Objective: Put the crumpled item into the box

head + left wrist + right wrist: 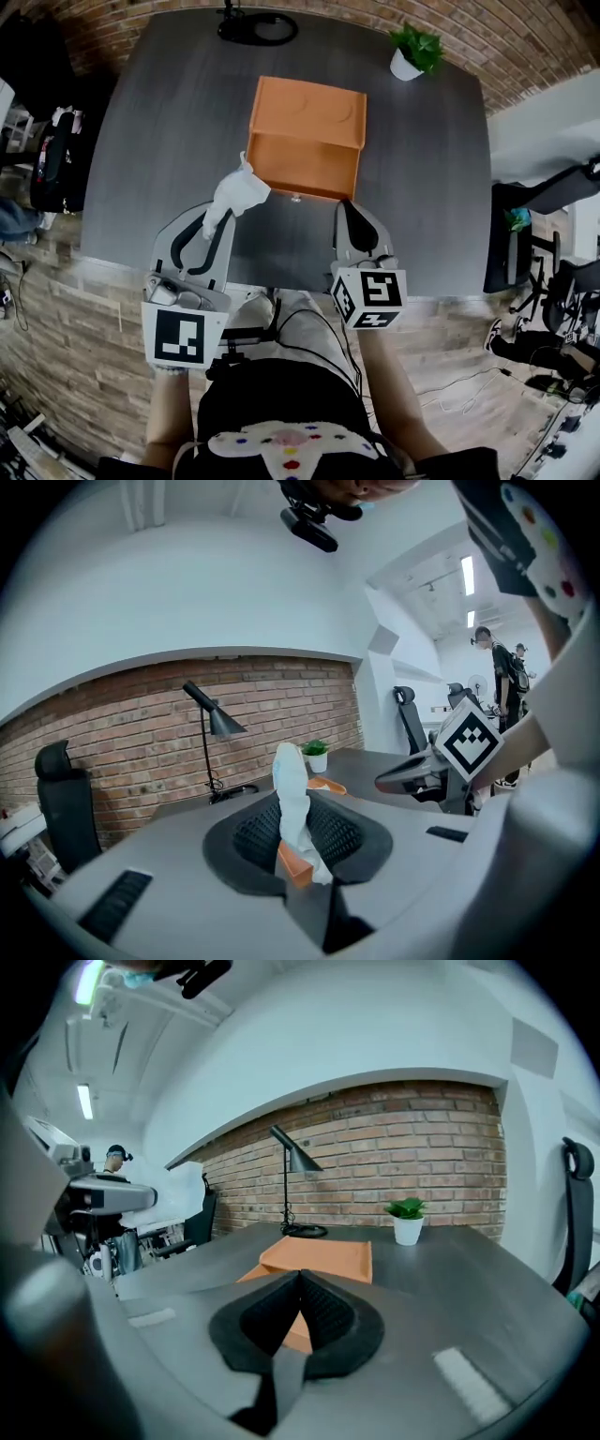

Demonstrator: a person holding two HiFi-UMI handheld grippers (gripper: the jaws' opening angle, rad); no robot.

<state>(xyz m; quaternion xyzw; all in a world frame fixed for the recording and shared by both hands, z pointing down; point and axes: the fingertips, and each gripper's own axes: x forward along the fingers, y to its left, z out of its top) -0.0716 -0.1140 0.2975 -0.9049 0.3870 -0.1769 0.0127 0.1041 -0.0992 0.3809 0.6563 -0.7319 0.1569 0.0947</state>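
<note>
The left hand-held gripper [295,810] is closed on the crumpled white tissue [291,772]. The tissue stands up from between the ribbed black pads as a long twisted strip, and its long axis goes along the jaws and upward.

In the head view the tissue is above the desk [169,141], just at the near left corner of the orange box [302,167]. The open compartment therefore lies ahead of this gripper and a little to its right. I judge that the next move is a short carry forward and to the right, and then a release over the opening.

The right hand-held gripper [300,1281] has its jaws together with nothing between them. It is near the box's front right corner, but the left one carries the tissue.

The tissue looks thin, soft and much wrinkled. The box is rectangular, smooth and matte, and its lid [307,111] is folded back behind it. The desk is dark grey with a fine grain.
</note>
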